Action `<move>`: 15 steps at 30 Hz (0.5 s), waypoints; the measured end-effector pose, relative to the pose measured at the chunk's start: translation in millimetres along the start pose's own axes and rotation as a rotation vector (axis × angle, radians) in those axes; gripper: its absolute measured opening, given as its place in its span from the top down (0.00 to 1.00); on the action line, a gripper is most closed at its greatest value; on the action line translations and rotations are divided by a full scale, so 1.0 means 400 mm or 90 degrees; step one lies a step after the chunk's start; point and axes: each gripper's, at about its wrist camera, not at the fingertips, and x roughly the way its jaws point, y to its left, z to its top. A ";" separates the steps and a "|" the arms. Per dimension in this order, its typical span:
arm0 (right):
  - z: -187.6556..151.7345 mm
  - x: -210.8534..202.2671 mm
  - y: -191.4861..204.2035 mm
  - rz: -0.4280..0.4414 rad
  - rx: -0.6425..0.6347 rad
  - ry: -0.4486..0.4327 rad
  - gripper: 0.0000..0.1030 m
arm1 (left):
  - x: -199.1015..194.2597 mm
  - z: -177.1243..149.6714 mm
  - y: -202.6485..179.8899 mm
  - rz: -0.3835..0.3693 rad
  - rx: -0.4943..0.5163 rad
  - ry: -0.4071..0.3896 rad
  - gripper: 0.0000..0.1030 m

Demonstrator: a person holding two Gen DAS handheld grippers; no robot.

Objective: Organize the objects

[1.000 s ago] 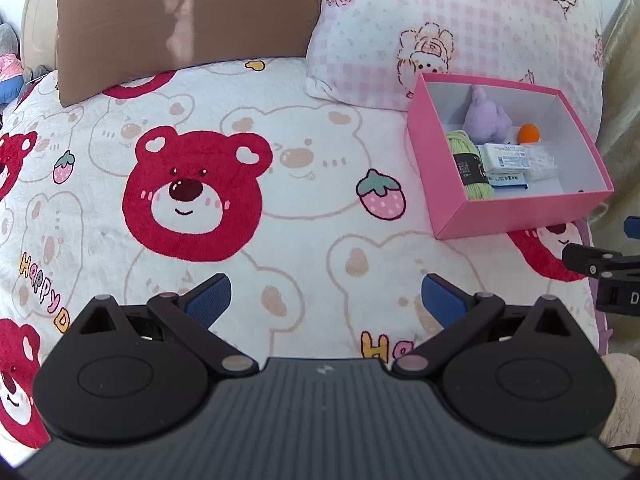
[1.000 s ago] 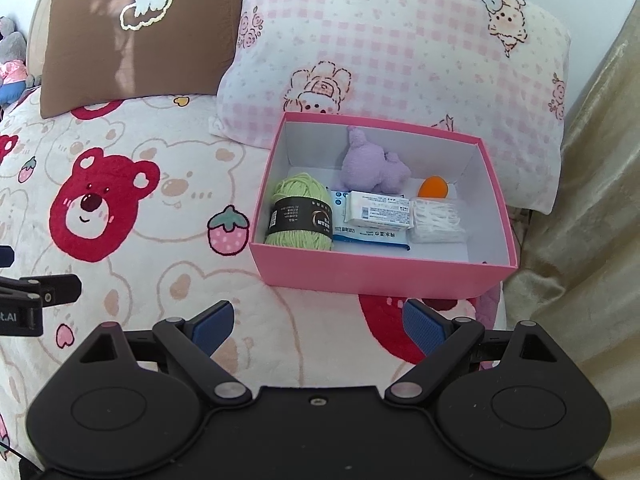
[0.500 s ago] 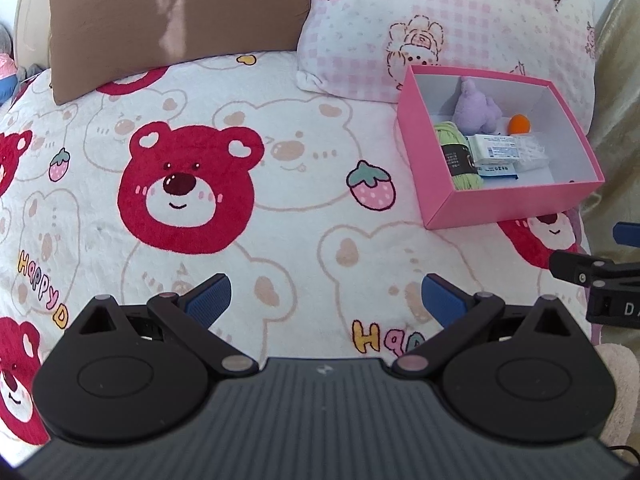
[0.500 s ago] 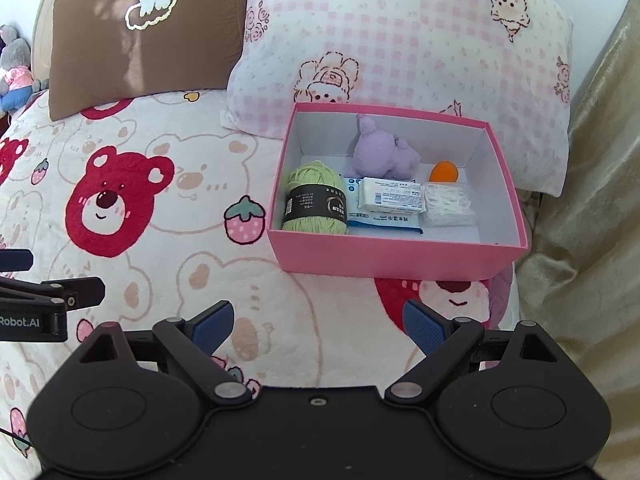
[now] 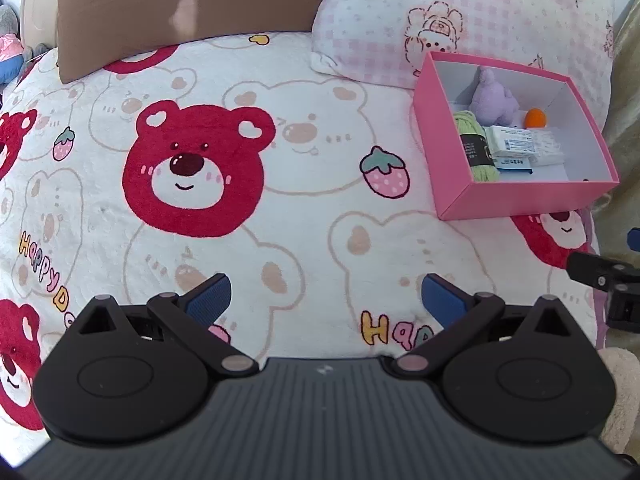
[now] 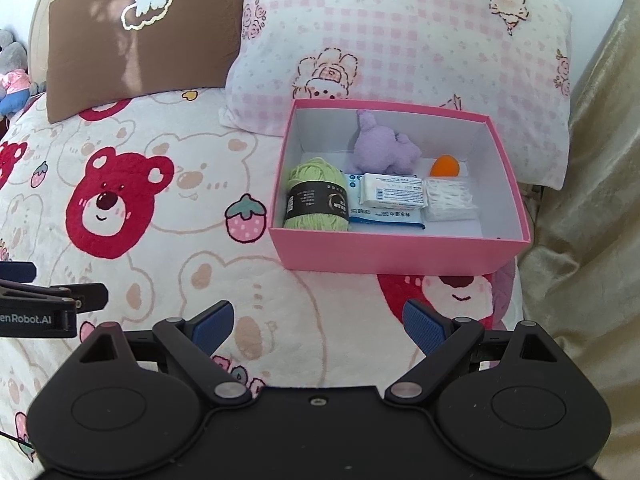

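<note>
Both hand-held grippers, left (image 5: 325,300) and right (image 6: 318,325), hover wide open, empty; a clumsy reach could tip the pink box (image 6: 400,246), frame right, off the bed's (image 6: 200,248) edge.

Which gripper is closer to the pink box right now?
Right. The right gripper hangs open just in front of the pink box, facing it. The left gripper, also open, is farther left over the blanket, the box off to its right.

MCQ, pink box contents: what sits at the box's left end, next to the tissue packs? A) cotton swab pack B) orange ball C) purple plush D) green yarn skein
D: the green yarn skein with its black band lies against the left wall of the pink box, just left of the tissue packs.
</note>
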 end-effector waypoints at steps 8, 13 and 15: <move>-0.005 0.001 0.005 0.007 0.003 0.003 0.09 | -0.013 0.000 -0.011 -0.005 0.004 -0.002 0.00; -0.006 -0.001 0.006 0.005 0.005 0.001 0.09 | -0.017 0.001 -0.008 0.005 0.008 -0.013 0.00; -0.005 -0.001 0.005 0.003 0.003 0.002 0.09 | -0.020 0.002 -0.008 0.005 0.011 -0.018 0.00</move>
